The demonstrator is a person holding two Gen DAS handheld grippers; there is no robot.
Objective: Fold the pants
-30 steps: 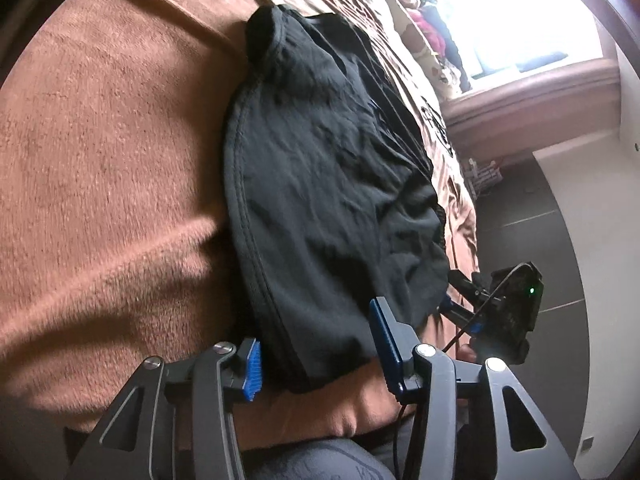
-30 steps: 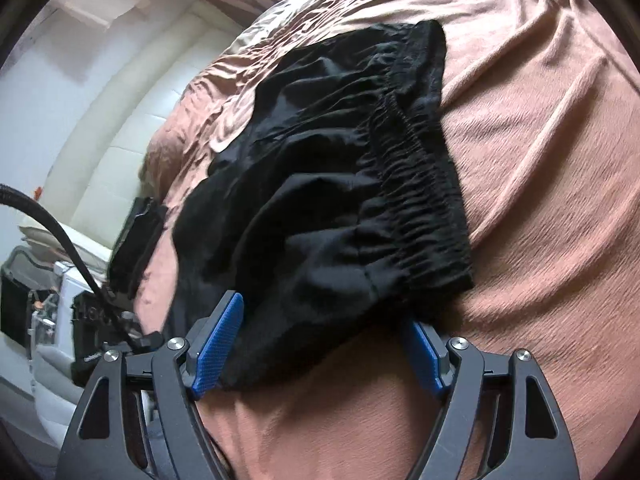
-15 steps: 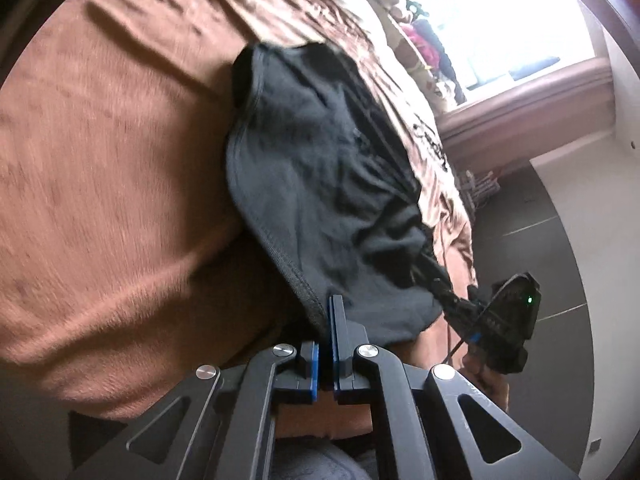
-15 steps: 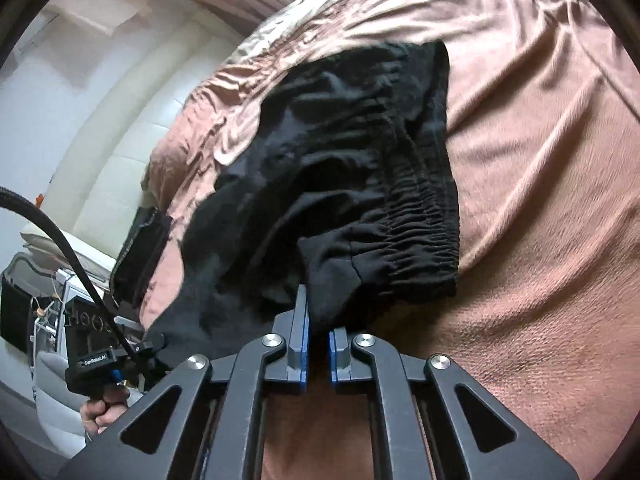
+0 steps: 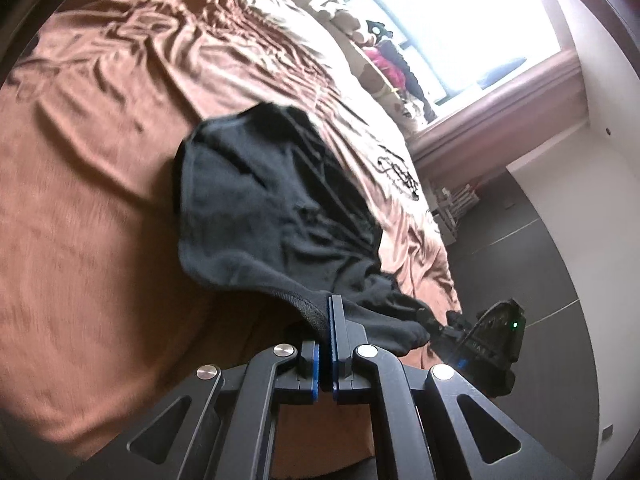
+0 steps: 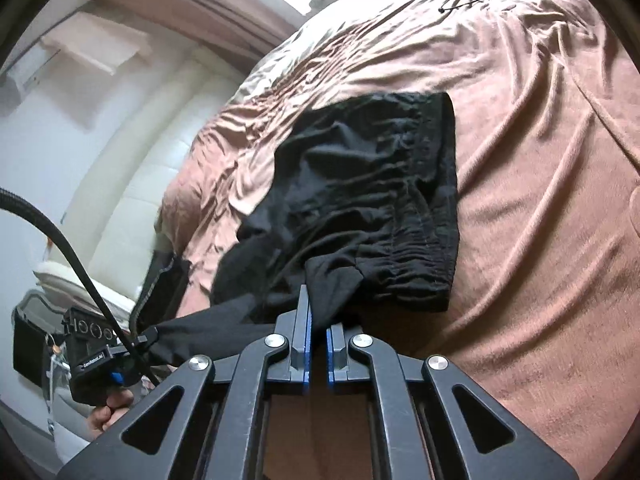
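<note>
Black pants [image 5: 260,208] lie bunched on a brown bed cover [image 5: 88,184]. My left gripper [image 5: 329,316] is shut on the near hem corner and holds it off the bed. In the right wrist view the same pants [image 6: 360,184] show their gathered waistband on the right side. My right gripper [image 6: 316,316] is shut on the near edge of the cloth beside that waistband, lifted clear of the cover. The cloth hangs stretched between both grippers. Each wrist view shows the other gripper pinching the fabric: the right gripper [image 5: 440,326] low right, the left gripper [image 6: 148,336] low left.
The bed cover [image 6: 540,160] is creased toward the far end. A bright window [image 5: 460,20] with soft toys below it lies beyond the bed. Dark floor [image 5: 532,264] runs along the bed's right side. A white padded headboard [image 6: 132,152] stands left. A hand [image 6: 108,412] holds the left gripper.
Both grippers went from open astride the near edge of the pants to shut on it, then rose. The near edge of the pants now hangs lifted off the bed.
</note>
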